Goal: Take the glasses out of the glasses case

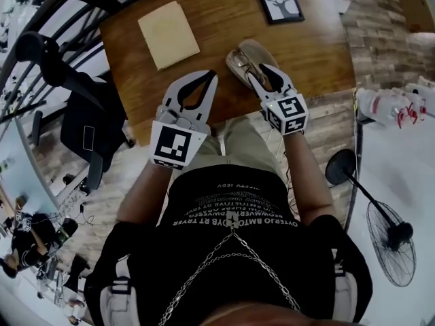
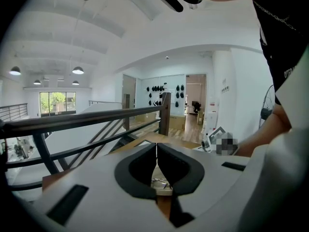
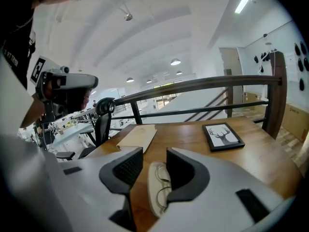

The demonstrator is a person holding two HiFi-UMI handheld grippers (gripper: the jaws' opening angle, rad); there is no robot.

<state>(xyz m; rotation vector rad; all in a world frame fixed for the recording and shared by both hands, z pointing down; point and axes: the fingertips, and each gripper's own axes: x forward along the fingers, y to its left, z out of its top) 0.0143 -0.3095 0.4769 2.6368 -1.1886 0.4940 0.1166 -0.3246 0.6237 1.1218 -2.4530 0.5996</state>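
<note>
My left gripper [image 1: 212,75] hovers at the near edge of the wooden table [image 1: 306,53]. It tilts gently downward, with its jaws closed tip to tip and nothing pinched between them. In the left gripper view the pads meet in a thin seam. Its tips stop short of the glasses case [image 1: 243,58], which lies just to their right and a little farther onto the table. A beige notebook [image 1: 168,34] sits well apart, up and to the left.

The case lies open on the table with the glasses [image 3: 164,185] resting inside it, lenses up. In the right gripper view its long axis runs nearly along the line that the gripper points, straight away from the camera.

My right gripper [image 1: 267,77] is clearly the nearer one and hangs directly over the near end of the case. Its jaws stand wide apart. The case shows in the gap between them, closer to the right-hand pad, and neither pad presses on anything. The right forearm reaches forward from the body with the gripper angled down toward the tabletop.

I judge the pickup belongs to this hand. The frame runs lengthwise between the pads, so they would close across its narrow width. A framed deer picture [image 1: 278,0] stands far back on the right, out of the way.
</note>
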